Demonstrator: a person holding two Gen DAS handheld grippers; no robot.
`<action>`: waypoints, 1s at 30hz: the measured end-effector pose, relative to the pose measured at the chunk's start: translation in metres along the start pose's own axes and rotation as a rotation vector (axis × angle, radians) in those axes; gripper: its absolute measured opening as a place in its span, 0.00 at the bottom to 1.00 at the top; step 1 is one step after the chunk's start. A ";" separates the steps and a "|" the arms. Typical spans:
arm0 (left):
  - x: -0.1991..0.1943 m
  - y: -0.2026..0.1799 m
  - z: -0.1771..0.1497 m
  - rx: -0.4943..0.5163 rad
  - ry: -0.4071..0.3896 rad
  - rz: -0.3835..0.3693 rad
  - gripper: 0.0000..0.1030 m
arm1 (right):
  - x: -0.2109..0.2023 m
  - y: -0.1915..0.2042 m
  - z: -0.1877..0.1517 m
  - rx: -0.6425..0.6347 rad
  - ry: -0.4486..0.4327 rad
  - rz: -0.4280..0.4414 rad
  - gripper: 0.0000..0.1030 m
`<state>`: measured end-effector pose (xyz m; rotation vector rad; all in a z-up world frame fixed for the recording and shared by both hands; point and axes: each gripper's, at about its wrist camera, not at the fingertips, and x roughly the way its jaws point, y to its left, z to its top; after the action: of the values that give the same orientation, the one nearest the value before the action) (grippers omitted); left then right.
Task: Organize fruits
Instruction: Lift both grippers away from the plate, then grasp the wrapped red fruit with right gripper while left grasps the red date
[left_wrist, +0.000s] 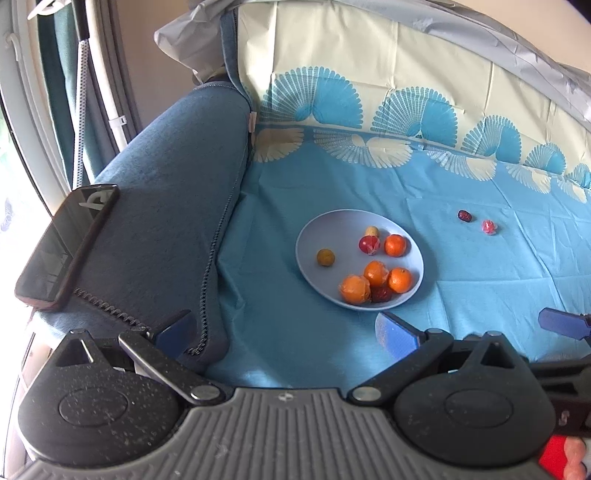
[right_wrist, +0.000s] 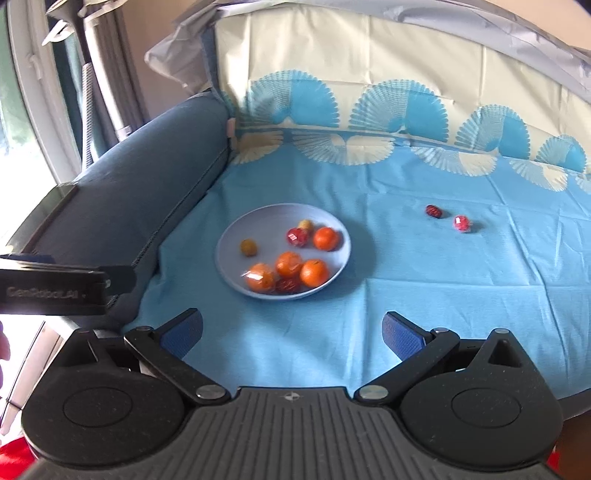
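Overhead-lit, blue cloth (right_wrist: 406, 295) covers the sofa seat beside armrest (left_wrist: 166, 206)

— How are the two grippers standing?

— The left gripper (left_wrist: 286, 332) is spread wide, its blue-padded fingers (left_wrist: 397, 334) far apart and holding nothing.

— And the other?

— The right gripper (right_wrist: 293, 332) is the same: jaws wide, pads bare. It sits just beside the left one, both angled downward and forward.
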<state>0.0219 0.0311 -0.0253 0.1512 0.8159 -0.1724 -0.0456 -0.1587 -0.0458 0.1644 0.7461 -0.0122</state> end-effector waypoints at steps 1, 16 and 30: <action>0.003 -0.003 0.003 0.003 0.000 -0.001 1.00 | 0.003 -0.005 0.002 0.011 -0.012 -0.015 0.99; 0.088 -0.088 0.076 0.008 0.098 -0.090 1.00 | 0.155 -0.182 0.025 0.238 -0.098 -0.385 0.99; 0.193 -0.184 0.128 0.102 0.098 -0.088 1.00 | 0.294 -0.248 0.061 0.227 -0.123 -0.443 0.75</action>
<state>0.2040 -0.1918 -0.0934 0.2214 0.9126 -0.2915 0.1944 -0.3987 -0.2358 0.2093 0.6452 -0.5255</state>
